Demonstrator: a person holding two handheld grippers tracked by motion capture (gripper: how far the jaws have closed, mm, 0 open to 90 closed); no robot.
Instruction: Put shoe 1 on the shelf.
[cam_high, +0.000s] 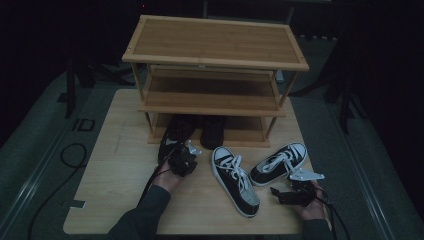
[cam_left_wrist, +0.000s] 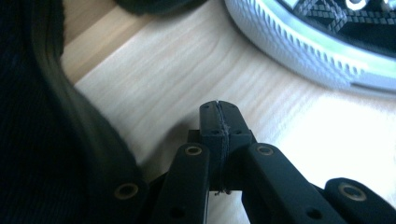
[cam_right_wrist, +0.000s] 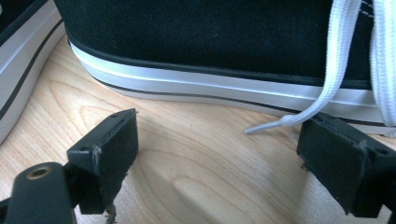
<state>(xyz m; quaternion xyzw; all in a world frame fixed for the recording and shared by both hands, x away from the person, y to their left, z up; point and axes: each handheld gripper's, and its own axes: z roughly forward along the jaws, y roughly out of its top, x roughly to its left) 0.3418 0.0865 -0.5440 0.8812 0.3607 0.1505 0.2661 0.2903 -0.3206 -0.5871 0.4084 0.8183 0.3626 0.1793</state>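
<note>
Two black-and-white laced sneakers lie on the table: one (cam_high: 235, 180) in the middle, one (cam_high: 280, 162) to its right. A plain black shoe (cam_high: 174, 136) sticks out from the rack's bottom shelf, and a second black shoe (cam_high: 212, 131) sits beside it. My left gripper (cam_high: 182, 159) is just in front of the first black shoe. Its jaws (cam_left_wrist: 219, 119) are shut with nothing between them, dark shoe fabric (cam_left_wrist: 37, 116) at their left and a sneaker's white toe (cam_left_wrist: 317, 51) ahead. My right gripper (cam_high: 284, 192) (cam_right_wrist: 233, 144) stands open, facing the right sneaker's side (cam_right_wrist: 210, 37) and a loose lace (cam_right_wrist: 303, 112).
A three-shelf bamboo shoe rack (cam_high: 215, 42) stands at the back of the light wooden table (cam_high: 115, 165); its top and middle shelves carry nothing. Cables trail from both grippers. A black cable (cam_high: 72, 155) loops on the floor at the left.
</note>
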